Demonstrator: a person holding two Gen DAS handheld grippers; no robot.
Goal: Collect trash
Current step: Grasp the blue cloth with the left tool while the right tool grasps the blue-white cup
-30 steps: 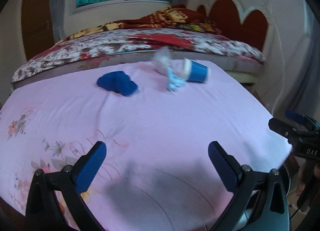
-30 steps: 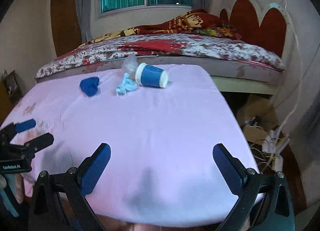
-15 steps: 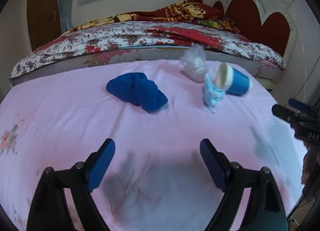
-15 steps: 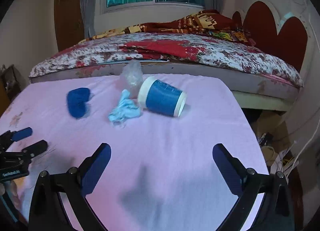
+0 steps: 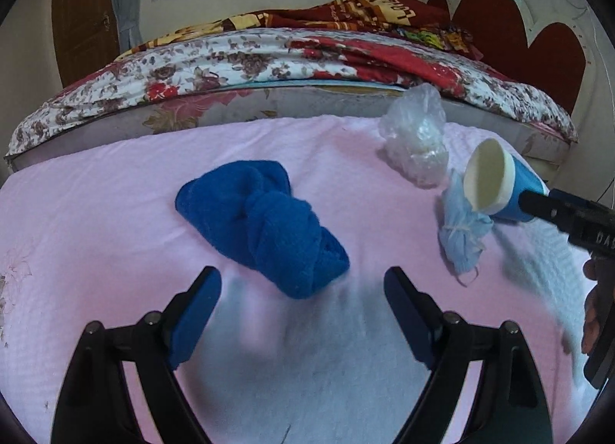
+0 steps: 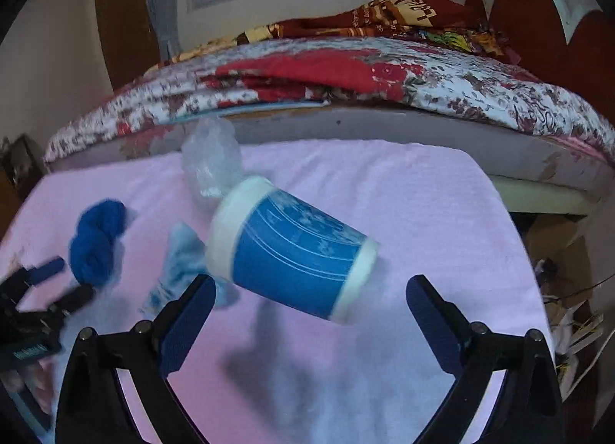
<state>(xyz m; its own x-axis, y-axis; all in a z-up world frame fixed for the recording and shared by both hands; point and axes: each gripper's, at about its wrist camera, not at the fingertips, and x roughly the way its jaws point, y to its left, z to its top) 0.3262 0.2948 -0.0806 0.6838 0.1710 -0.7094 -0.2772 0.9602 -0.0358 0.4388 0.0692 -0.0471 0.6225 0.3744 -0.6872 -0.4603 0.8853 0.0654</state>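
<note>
2 handheld grippers hang over a pink cloth-covered surface (image 5: 115,183) strewn with trash, a floral-quilted bed (image 5: 238,60) behind it. The left gripper (image 5: 303,292) stands released, its blue-padded jaws parted and gripping nothing, having narrowed a little within the past second; a knotted, dark blue fuzzy cloth bundle (image 5: 265,225) lies on the pink cloth just ahead of the gap between its tips. To that gripper's right lie a tied-up pale blue face mask (image 5: 463,240), a crumpled clear plastic bag (image 5: 417,144) farther ahead, and a blue paper cup with a white rim (image 5: 499,186) tipped on its side, mouth toward the camera. The right gripper (image 6: 311,298) is likewise released, jaws wide apart, with the cup lying directly ahead of them and the mask beside its left finger; the pads are clear of the cup.
</note>
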